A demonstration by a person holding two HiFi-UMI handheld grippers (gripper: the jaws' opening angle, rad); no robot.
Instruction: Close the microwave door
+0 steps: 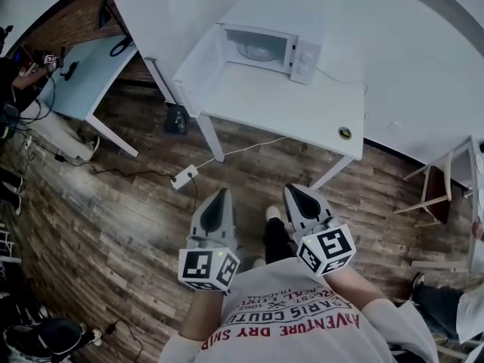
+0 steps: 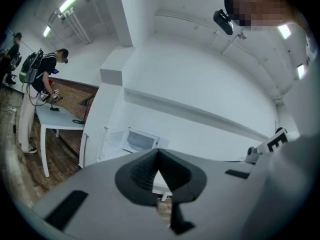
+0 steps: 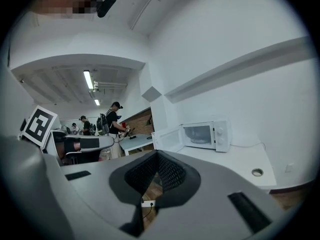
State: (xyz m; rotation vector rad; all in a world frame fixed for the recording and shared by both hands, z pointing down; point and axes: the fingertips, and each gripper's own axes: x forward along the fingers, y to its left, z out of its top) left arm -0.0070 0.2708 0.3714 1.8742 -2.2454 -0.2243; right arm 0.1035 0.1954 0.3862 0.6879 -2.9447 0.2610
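A white microwave [image 1: 265, 48] stands at the back of a white table [image 1: 302, 104]. Its door [image 1: 198, 60] is swung wide open to the left. Both grippers are held low, close to the person's body and well short of the table. The left gripper [image 1: 220, 195] and right gripper [image 1: 292, 190] are shut with nothing between the jaws. In the left gripper view the microwave [image 2: 141, 140] and its open door [image 2: 112, 143] show above the left gripper [image 2: 158, 153]. In the right gripper view the microwave [image 3: 206, 135] and open door [image 3: 167, 139] lie ahead of the right gripper [image 3: 158, 155].
A power strip [image 1: 184, 176] with a cable lies on the wooden floor in front of the table. A second table [image 1: 83, 74] stands at the left, with people [image 3: 114, 121] beside it. A wooden chair [image 1: 435, 191] is at the right. A round grommet [image 1: 345, 133] marks the table's front right corner.
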